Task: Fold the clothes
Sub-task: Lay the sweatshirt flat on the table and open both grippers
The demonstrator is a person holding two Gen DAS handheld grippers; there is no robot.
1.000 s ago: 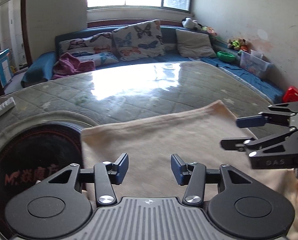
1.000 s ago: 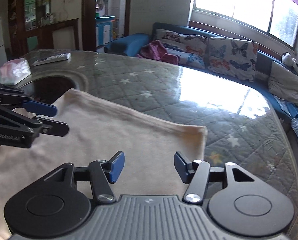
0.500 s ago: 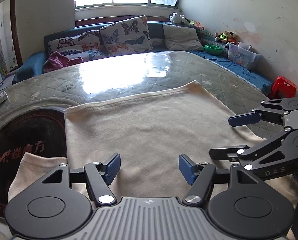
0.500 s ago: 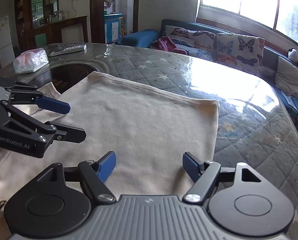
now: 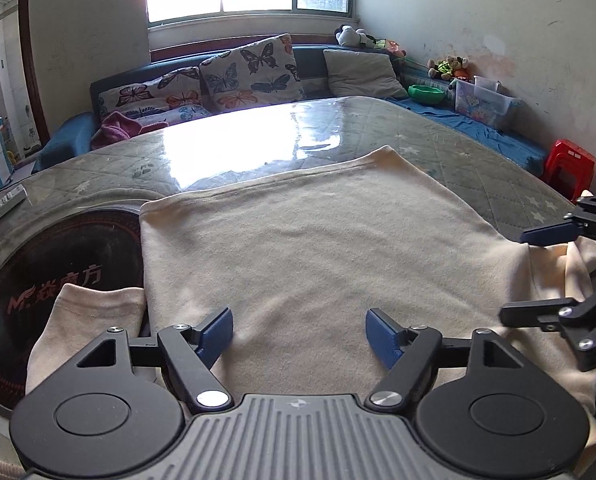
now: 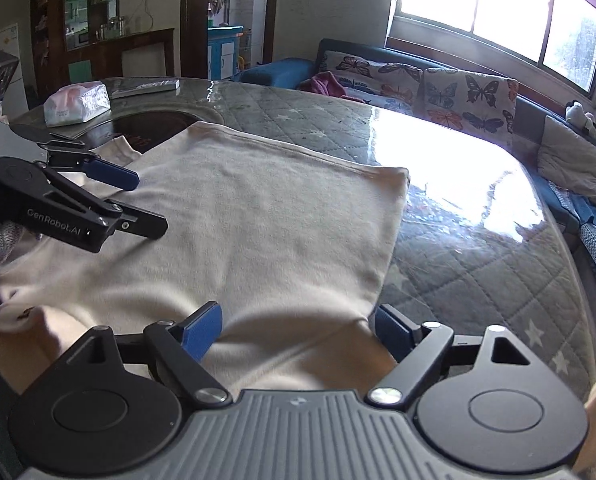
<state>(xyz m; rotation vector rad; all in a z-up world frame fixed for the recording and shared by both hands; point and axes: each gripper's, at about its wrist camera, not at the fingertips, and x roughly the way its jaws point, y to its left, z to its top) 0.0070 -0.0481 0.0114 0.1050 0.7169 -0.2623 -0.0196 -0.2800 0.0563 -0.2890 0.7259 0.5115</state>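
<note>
- Far left, left wrist view: white remote [image 5: 0, 206] at the table [image 5: 438, 148] edge; dark round inset [image 5: 58, 264] with red lettering sits in the glass top.
- Tissue pack [image 6: 78, 104] on the far left of the table in the right wrist view, well apart from the cloth.
- Cream shirt [image 5: 318, 248] lies flat on the table, hem toward the sofa, near edge under both grippers. One sleeve [image 5: 94, 320] spreads left over the dark inset.
- Left gripper [image 5: 299, 334]: jaws wide, nothing between them, hovering over the shirt's near-left part (contact with the fabric not clear from this angle). It shows side-on in the right wrist view [image 6: 136, 204], above the shirt near that sleeve.
- Shirt body [image 6: 266, 232] mostly smooth; some wrinkles and bunching at the near edge.
- Right gripper [image 6: 298, 330]: jaws wide, empty, above the shirt's near-right side where the cloth narrows. Seen from the left wrist view [image 5: 516, 276] it is at the right edge, next to bunched fabric.
- Beyond the table: sofa [image 5: 74, 136] with butterfly cushions [image 5: 250, 72], a pink cloth [image 5: 118, 126] on it; window glare on the glass.
- Far right: green bowl [image 5: 426, 93], clear bin [image 5: 484, 100], red stool [image 5: 568, 162].
</note>
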